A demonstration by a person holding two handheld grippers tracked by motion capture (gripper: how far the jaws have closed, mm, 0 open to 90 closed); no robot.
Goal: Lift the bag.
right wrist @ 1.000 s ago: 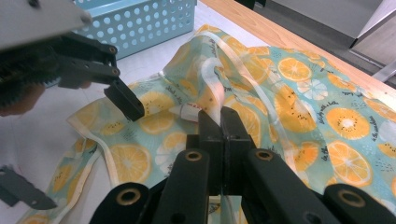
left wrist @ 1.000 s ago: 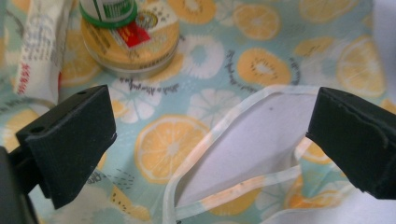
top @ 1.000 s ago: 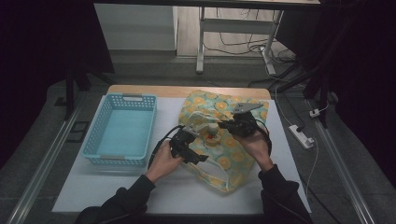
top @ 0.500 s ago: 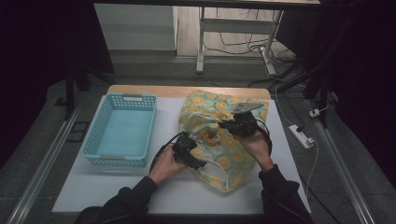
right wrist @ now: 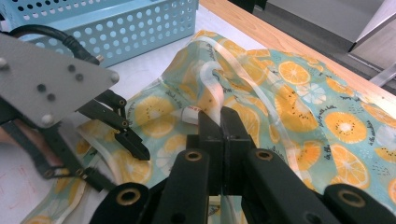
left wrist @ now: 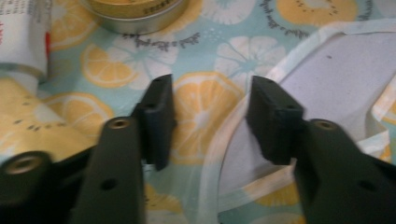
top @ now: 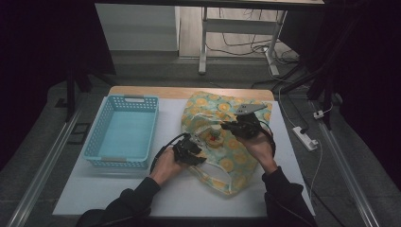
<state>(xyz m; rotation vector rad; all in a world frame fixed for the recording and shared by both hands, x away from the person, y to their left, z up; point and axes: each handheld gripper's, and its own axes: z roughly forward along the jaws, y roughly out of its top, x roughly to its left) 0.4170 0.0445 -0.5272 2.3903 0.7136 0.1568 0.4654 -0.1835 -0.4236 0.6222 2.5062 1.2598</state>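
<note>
An orange-print cloth with white trim lies on the right half of the table, partly lifted at its middle. A round gold tin and a white tube rest on it; the tin sits between the two grippers. My left gripper is open just above the cloth's trimmed edge, nothing between its jaws. It also appears in the high view and in the right gripper view. My right gripper is shut on a fold of the cloth near the tube.
A light blue perforated basket stands on the left of the white mat, with nothing visible in it; its wall is behind the left gripper. Bare mat lies in front of the cloth. A power strip lies off the table's right edge.
The left gripper has crept slightly toward the cloth's near edge. The right gripper has stayed where it was, still holding the fold.
</note>
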